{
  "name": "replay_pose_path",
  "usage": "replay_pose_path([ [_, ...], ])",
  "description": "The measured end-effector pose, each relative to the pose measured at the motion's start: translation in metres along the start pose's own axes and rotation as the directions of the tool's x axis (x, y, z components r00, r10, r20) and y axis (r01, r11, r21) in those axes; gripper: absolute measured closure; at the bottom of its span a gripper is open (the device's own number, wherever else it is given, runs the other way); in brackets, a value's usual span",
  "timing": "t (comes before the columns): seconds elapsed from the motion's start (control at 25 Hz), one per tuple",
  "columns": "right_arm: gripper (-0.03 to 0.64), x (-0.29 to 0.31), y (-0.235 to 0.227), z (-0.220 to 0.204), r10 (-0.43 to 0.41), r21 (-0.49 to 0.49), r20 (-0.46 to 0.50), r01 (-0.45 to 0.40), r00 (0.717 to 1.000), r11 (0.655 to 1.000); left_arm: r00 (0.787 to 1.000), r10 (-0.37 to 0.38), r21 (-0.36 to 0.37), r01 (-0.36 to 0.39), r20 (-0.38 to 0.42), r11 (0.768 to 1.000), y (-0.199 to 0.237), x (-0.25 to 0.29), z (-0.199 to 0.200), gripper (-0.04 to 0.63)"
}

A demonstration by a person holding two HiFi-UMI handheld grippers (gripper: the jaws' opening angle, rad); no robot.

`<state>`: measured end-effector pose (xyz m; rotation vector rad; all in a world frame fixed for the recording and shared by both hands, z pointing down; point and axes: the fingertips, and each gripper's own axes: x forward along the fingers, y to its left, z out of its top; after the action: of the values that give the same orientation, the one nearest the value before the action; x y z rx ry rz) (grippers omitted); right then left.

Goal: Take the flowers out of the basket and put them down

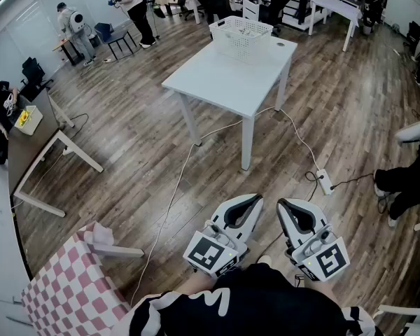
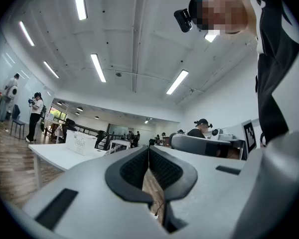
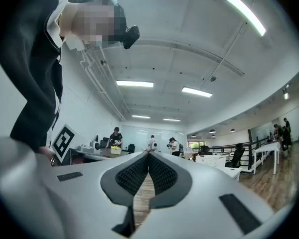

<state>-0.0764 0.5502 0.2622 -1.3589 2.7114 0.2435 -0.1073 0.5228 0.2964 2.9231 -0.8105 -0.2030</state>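
Observation:
A white lattice basket [image 1: 239, 33] stands at the far end of a white table [image 1: 224, 75], a few steps ahead of me. No flowers show in it from here. My left gripper [image 1: 255, 199] and right gripper [image 1: 283, 203] are held low and close to my body, side by side, pointing toward the table. Both are shut with nothing between the jaws. In the left gripper view the gripper [image 2: 148, 149] points level across the room, and the basket [image 2: 79, 144] sits small on the table at left. The right gripper [image 3: 148, 154] likewise has its tips touching.
A pink checkered tabletop [image 1: 66, 296] is at my lower left, and a dark desk [image 1: 28, 142] stands further left. Cables and a power strip [image 1: 325, 181] lie on the wooden floor beside the table. A seated person's legs [image 1: 402, 184] are at the right. Other people stand at the back.

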Motion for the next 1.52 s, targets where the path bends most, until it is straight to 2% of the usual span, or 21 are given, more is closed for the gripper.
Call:
replay_pose_path([
  [0.6,0.6,-0.01,-0.011,0.01,0.042,0.008,0.039,-0.042,0.998,0.999,1.0,0.012,-0.019,-0.012,0.013,1.0,-0.011,0.015,0.002,0.592],
  [0.96,0.6,-0.012,-0.024,0.001,0.044,0.023,0.028,-0.045,0.999,0.999,1.0,0.018,-0.017,-0.018,-0.002,1.0,-0.015,0.028,-0.004,0.592],
  [1.36,0.6,-0.027,-0.064,0.003,0.026,-0.011,0.044,-0.026,0.999,1.0,0.999,0.038,-0.003,-0.038,0.006,0.999,-0.023,0.065,-0.009,0.592],
  [1.52,0.6,-0.04,-0.083,0.001,0.03,0.006,0.049,-0.031,0.998,1.0,0.999,0.049,-0.007,-0.049,0.015,0.999,-0.034,0.082,-0.016,0.592],
])
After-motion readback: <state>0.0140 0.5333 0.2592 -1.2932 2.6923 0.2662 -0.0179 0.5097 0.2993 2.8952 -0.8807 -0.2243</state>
